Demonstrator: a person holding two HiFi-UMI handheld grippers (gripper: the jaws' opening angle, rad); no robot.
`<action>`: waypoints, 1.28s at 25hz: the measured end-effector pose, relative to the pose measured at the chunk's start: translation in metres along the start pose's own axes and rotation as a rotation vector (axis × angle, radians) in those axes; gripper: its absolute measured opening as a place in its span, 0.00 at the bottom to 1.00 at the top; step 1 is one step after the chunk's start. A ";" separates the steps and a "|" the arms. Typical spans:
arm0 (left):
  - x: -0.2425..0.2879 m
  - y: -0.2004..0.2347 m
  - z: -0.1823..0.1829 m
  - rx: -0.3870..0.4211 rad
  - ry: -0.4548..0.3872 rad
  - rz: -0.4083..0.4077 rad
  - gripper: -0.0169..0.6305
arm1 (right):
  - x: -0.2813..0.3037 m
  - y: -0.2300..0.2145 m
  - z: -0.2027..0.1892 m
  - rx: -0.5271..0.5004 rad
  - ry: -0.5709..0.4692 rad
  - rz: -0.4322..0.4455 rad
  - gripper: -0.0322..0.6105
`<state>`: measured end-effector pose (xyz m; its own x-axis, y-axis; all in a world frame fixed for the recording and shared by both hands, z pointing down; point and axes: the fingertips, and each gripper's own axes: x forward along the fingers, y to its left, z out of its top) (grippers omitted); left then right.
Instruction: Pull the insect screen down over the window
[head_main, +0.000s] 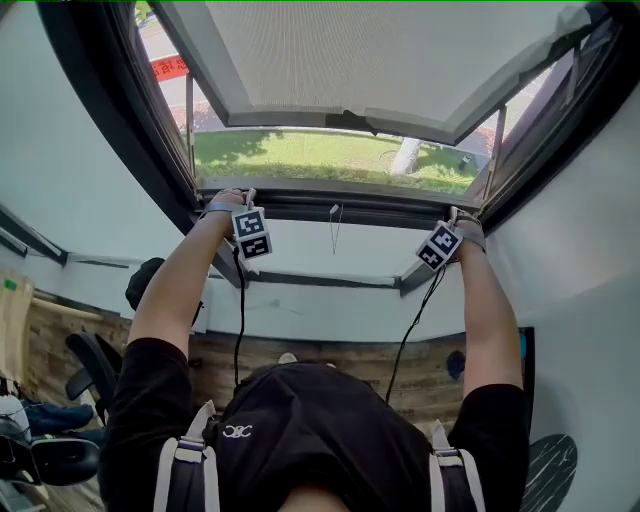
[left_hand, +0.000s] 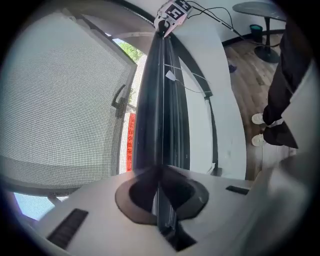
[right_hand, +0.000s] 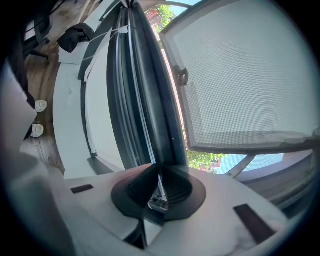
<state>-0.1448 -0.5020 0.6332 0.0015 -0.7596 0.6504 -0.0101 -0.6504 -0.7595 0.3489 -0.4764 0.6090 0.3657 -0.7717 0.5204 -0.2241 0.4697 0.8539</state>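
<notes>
The insect screen's dark bottom bar (head_main: 340, 207) runs across the window (head_main: 330, 155), low in the opening. My left gripper (head_main: 232, 203) grips the bar's left end and my right gripper (head_main: 462, 222) its right end, both arms raised. In the left gripper view the bar (left_hand: 160, 110) runs straight out from between the closed jaws of the left gripper (left_hand: 161, 172). The right gripper (right_hand: 161, 175) clamps the bar (right_hand: 150, 100) the same way. Grey mesh (left_hand: 60, 100) fills the opening beside the bar. A thin pull cord (head_main: 334, 225) hangs from the bar's middle.
The window sash (head_main: 330, 60) is swung outward, with grass (head_main: 320, 155) below it. A white wall (head_main: 330, 290) lies under the sill. On the wooden floor stand an office chair (head_main: 85, 365) at left and a round table (left_hand: 262, 7). Black cables (head_main: 240, 310) trail from both grippers.
</notes>
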 end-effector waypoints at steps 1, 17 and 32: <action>0.000 -0.001 -0.001 0.002 0.006 -0.001 0.07 | 0.000 0.001 0.000 0.001 -0.001 -0.003 0.10; 0.022 -0.033 -0.003 -0.017 0.036 -0.109 0.07 | 0.017 0.038 -0.001 -0.063 0.013 0.177 0.09; 0.016 -0.064 -0.004 0.000 0.038 -0.284 0.36 | 0.009 0.068 -0.005 -0.094 0.068 0.333 0.45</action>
<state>-0.1477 -0.4722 0.6920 -0.0337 -0.5465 0.8368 -0.0143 -0.8369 -0.5472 0.3410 -0.4488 0.6719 0.3467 -0.5408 0.7664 -0.2585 0.7304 0.6323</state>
